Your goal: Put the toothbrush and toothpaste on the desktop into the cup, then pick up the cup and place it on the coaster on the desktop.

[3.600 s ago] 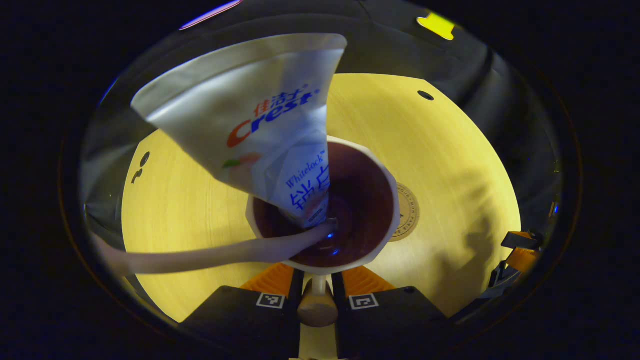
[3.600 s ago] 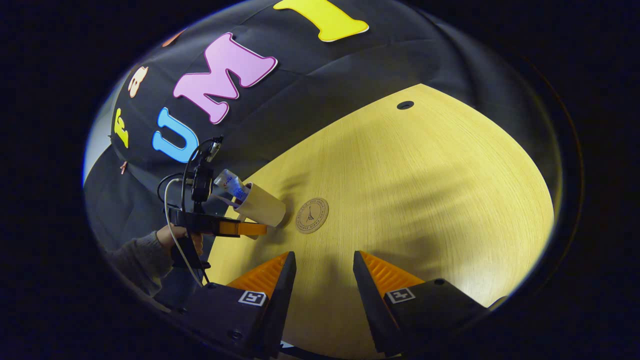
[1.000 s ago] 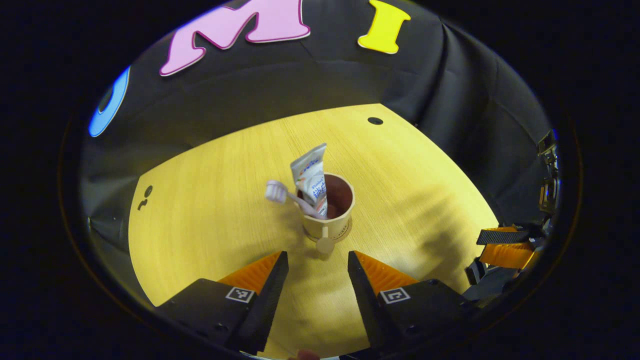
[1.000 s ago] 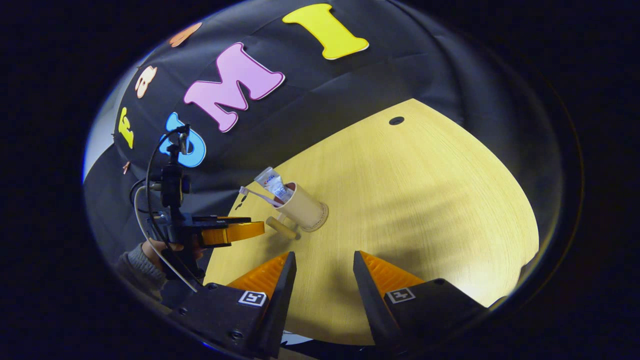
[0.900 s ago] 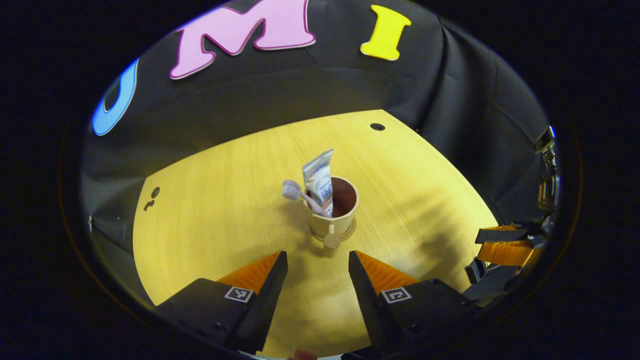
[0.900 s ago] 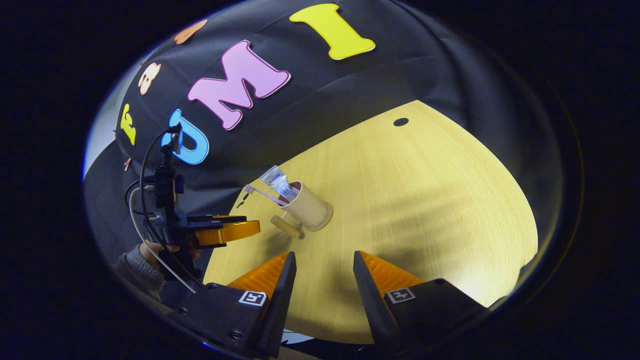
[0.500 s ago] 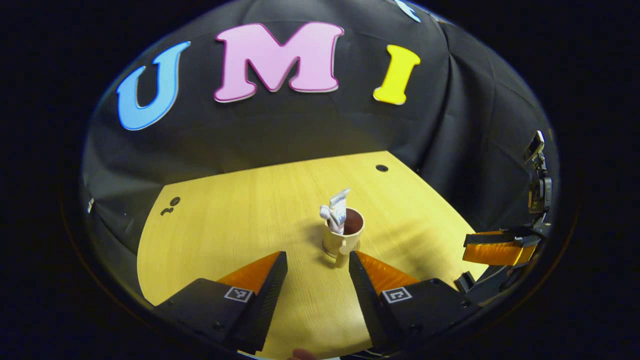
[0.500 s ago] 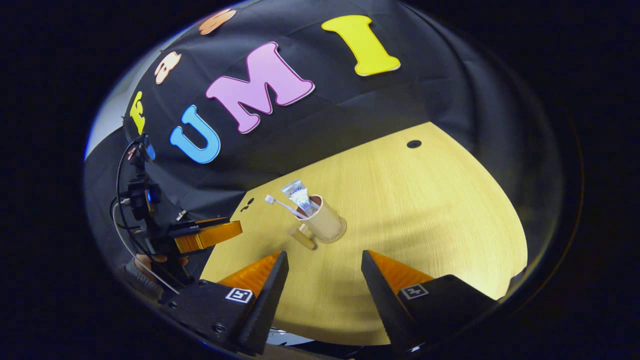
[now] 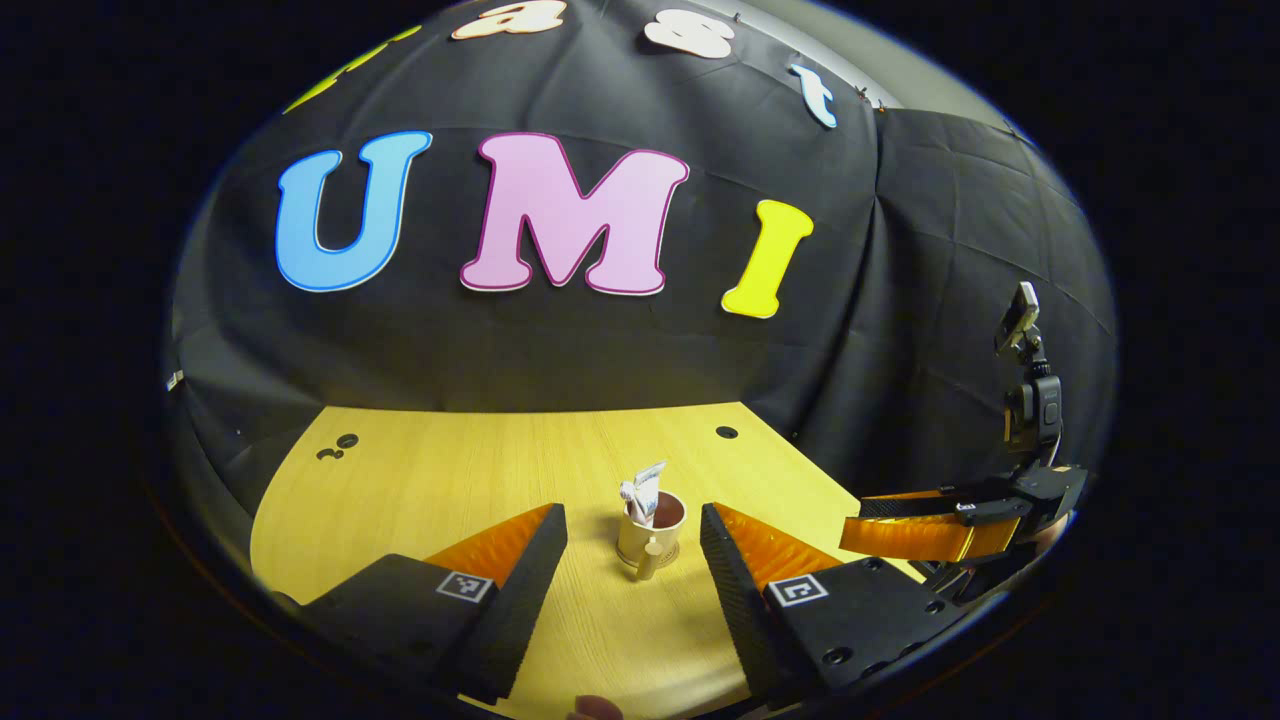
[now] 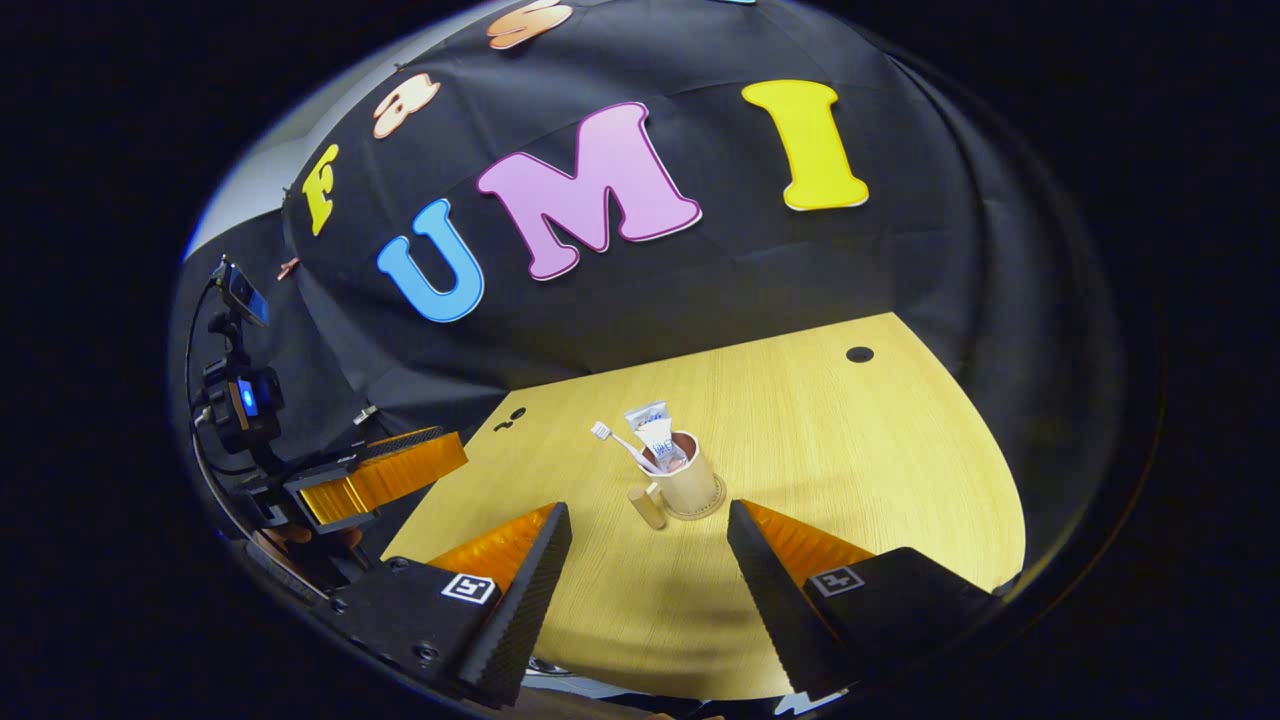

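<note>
1. Worktop [image 10: 880,470]: pale yellow wood in front of the black cloth wall, carrying the task's things near its middle.
2. Right gripper [image 10: 648,560]: fingers spread wide with nothing between them, held back from the worktop's near edge and aimed level at the cup.
3. Left gripper [image 9: 633,560]: fingers likewise spread and empty, pulled well back and pointing at the cup.
4. Cup [image 10: 692,482]: beige, upright, its handle toward the grippers, sitting on the round coaster [image 10: 712,510], whose rim peeks out beneath its base.
5. Toothpaste tube [image 10: 655,432] and toothbrush [image 10: 620,441]: both stand inside the cup, leaning left.
6. Step: judging from this, the task looks complete; the next move calls only for keeping clear.
</note>
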Available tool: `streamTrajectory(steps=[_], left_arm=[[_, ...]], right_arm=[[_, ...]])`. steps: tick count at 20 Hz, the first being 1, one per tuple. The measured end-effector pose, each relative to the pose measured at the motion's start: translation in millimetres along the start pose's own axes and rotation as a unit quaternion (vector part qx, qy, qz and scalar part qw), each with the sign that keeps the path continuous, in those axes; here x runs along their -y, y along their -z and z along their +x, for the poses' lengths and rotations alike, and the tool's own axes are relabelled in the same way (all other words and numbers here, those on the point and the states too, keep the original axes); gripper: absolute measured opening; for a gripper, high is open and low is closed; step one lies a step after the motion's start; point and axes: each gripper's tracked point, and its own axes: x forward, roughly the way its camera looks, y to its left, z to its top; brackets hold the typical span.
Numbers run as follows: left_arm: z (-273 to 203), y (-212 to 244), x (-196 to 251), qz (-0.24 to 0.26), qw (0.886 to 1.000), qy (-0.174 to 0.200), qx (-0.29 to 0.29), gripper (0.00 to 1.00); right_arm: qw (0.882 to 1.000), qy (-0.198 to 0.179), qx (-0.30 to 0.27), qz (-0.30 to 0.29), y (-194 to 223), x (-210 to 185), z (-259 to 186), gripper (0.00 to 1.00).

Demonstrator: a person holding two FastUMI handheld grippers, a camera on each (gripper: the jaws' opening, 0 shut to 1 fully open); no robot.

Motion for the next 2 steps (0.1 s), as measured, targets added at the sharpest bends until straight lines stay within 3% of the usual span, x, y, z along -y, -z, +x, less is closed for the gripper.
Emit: streamTrajectory(steps=[2], left_arm=[[-7.4,0.4,-6.5,-0.002,1.000,-0.004,0.006,0.85]], right_arm=[[1.000,-0.002,0.005,-0.009,-4.7,-10.1,-1.4,0.96]])
